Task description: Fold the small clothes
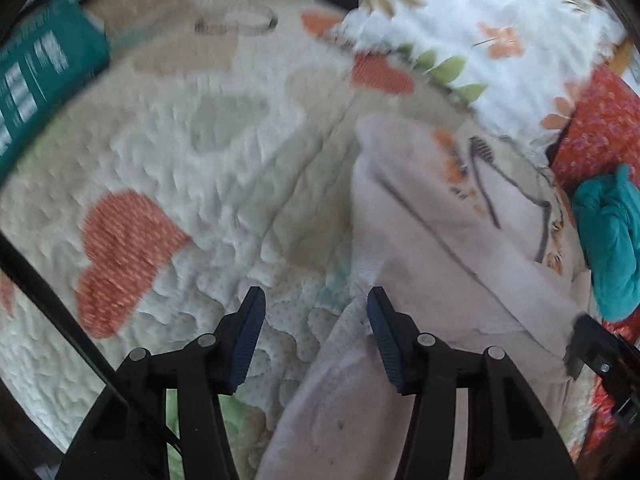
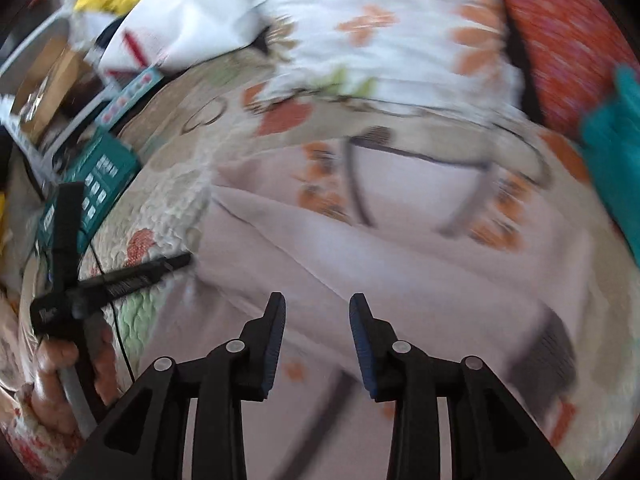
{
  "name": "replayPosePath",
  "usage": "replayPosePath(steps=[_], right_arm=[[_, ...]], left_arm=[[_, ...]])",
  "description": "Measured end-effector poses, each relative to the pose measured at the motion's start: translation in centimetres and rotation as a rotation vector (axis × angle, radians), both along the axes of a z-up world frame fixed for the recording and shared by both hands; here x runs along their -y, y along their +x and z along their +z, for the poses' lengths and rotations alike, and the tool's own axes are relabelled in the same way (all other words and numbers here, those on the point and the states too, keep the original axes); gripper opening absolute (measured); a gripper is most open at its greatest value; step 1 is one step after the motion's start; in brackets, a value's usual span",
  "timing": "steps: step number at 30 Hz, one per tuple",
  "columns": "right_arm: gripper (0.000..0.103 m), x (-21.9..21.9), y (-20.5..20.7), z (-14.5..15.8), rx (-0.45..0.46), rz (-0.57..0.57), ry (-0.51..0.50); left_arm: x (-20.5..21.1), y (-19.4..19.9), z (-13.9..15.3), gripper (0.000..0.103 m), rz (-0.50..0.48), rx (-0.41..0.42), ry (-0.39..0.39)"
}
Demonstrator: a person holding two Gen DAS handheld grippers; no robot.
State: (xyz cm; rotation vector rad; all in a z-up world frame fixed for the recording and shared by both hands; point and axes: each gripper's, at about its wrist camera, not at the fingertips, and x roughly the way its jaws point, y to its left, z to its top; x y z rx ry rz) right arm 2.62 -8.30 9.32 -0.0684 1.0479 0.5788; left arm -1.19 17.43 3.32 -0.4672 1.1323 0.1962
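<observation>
**Both hand-held grippers released over a pale garment on a quilted bed**

I am looking through two blurred fisheye views. In the left wrist view, my left hand-held gripper (image 1: 316, 300) sits at the bottom centre, its two fingers spread apart and holding nothing. The pale pinkish garment (image 1: 432, 248) fills the lower right of that frame; its near edge runs under the right finger, while the left finger hangs over the bare quilt (image 1: 208, 184), which is white with orange hearts. Whether a finger touches the cloth I cannot tell.

In the right wrist view, my right hand-held gripper (image 2: 317, 304) is also at the bottom centre, fingers parted and empty, with the same garment (image 2: 400, 256) spread beneath and beyond it. Dark trim and orange motifs mark a curved opening in the upper middle of the frame. The other gripper (image 2: 116, 280) appears at the left edge, over the garment's border.

As I judge it, the folding is at an early point: the garment lies creased and loosely spread, with one flap apparently turned over, and no neat folded shape. Flattening and the main folds seem to be left.

A floral pillow (image 1: 480, 20) sits at the upper right, a teal cloth (image 1: 612, 240) at the right edge, a teal box (image 1: 36, 72) at the upper left. I see no basket or bin; nothing is held in a container.
</observation>
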Motion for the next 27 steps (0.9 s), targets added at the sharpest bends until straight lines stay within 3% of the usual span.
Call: replayPosePath(steps=[6, 9, 13, 14, 15, 16, 20, 23, 27], right_arm=[[0.038, -10.0, 3.6, -1.5, 0.061, 0.154, -0.111], [0.048, -14.1, 5.5, -2.2, 0.087, 0.21, -0.166], [0.05, -18.1, 7.7, -3.6, 0.04, 0.286, -0.211], [0.046, -18.6, 7.8, -4.0, 0.025, 0.31, -0.226], [0.018, -19.3, 8.3, -4.6, 0.023, 0.328, -0.26], [0.006, -19.6, 8.9, -5.0, 0.028, 0.321, -0.292], [0.006, -18.5, 13.6, -5.5, 0.06, 0.129, -0.326], [0.005, -16.5, 16.9, -5.8, 0.131, -0.063, -0.433], [0.005, -11.2, 18.7, -4.1, 0.072, -0.175, -0.335]], left_arm=[[-0.5, 0.0, -0.9, 0.051, 0.055, -0.015, -0.047], [-0.3, -0.2, -0.9, 0.051, 0.07, -0.012, -0.038], [-0.2, -0.3, -0.8, 0.051, 0.078, -0.012, -0.033], [-0.3, -0.3, -0.8, 0.051, 0.081, -0.012, -0.037], [-0.4, -0.3, -0.8, 0.051, 0.084, -0.012, -0.04], [-0.4, -0.3, -0.8, 0.051, 0.088, -0.012, -0.042], [-0.3, -0.1, -0.9, 0.052, 0.095, -0.014, -0.032], [-0.1, 0.1, -1.0, 0.052, 0.085, -0.019, -0.007], [-0.1, 0.1, -1.0, 0.052, 0.081, -0.017, -0.008]])
